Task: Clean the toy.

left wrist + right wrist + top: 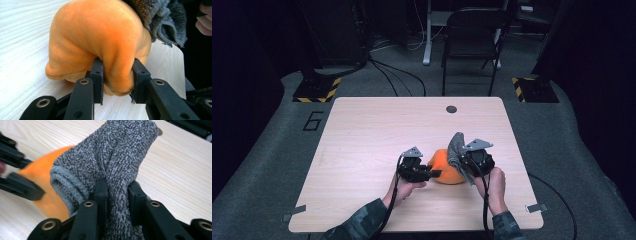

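Pinching orange plush [100, 40], grey cloth [120, 157].

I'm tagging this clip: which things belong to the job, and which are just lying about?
In the job:
orange plush, pinched by left gripper
grey sock, pinched by right gripper

Lying about:
chair
floor cables

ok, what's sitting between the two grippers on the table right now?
The orange plush and the grey knit fabric, seen in the high view. The left gripper pinches a fold of the plush; the right gripper clamps the fabric, which lies against the plush.
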`<state>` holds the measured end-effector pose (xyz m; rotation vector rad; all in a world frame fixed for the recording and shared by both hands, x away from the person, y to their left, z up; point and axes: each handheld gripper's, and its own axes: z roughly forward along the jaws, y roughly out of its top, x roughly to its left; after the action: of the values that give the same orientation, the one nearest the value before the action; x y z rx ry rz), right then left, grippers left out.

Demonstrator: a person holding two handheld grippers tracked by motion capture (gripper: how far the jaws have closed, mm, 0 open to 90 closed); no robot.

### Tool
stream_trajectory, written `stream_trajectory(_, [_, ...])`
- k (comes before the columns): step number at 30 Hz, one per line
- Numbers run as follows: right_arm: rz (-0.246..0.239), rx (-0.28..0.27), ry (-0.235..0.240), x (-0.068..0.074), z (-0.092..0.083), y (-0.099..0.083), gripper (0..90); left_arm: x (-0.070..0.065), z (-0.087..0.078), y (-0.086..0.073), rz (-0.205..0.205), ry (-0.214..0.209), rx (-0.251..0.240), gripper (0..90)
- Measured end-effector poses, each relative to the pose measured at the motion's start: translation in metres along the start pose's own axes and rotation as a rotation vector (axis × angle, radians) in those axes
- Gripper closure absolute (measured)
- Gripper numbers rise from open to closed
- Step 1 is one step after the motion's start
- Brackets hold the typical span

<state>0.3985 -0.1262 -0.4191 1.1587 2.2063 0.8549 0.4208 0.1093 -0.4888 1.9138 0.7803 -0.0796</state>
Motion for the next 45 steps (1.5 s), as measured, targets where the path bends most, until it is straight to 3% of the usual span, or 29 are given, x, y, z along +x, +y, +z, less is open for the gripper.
stream_trajectory(7, [0.068,0.036,-0.018,-0.023,0.010,-0.013,73.4,0.000,0.000,0.000,0.004,-0.001,-0.001,68.8])
stream_trajectory(13, [0.104,0.078,-0.042,-0.032,0.018,-0.022,73.6,0.000,0.001,0.000,0.004,-0.003,-0.004,68.8])
stream_trajectory(20, [0.107,0.171,-0.082,-0.043,0.039,-0.038,73.9,0.000,0.000,0.000,0.005,-0.006,-0.007,68.8])
stream_trajectory(25, [0.121,0.233,-0.088,-0.042,0.051,-0.044,73.9,0.001,0.000,0.000,0.013,-0.008,-0.007,68.8])
stream_trajectory(28, [0.104,0.216,-0.109,-0.044,0.043,-0.039,73.8,0.000,0.000,0.000,0.003,-0.007,-0.010,68.8])
stream_trajectory(32, [0.111,0.084,-0.109,-0.041,0.010,-0.021,73.8,-0.001,0.000,0.000,0.007,-0.005,-0.012,68.8])
stream_trajectory(34, [0.100,0.013,-0.084,-0.030,-0.009,-0.007,73.8,-0.001,0.000,0.000,0.014,-0.003,-0.014,68.8])
stream_trajectory(37, [0.032,-0.083,-0.018,-0.005,-0.026,0.011,73.6,0.000,0.000,0.000,0.020,-0.007,-0.009,68.8])
stream_trajectory(39, [-0.025,-0.102,0.019,0.017,-0.025,0.017,73.3,0.000,0.000,0.000,0.022,-0.004,-0.008,68.8])
stream_trajectory(41, [-0.065,-0.098,0.035,0.030,-0.019,0.017,73.3,0.000,0.000,0.000,0.023,-0.004,-0.006,68.8])
stream_trajectory(43, [-0.098,-0.066,0.027,0.036,-0.007,0.014,73.3,0.000,0.001,-0.001,0.017,0.001,-0.009,68.8])
stream_trajectory(45, [-0.084,-0.065,0.035,0.033,-0.003,0.011,73.3,0.000,0.001,-0.001,0.014,-0.005,-0.012,68.8])
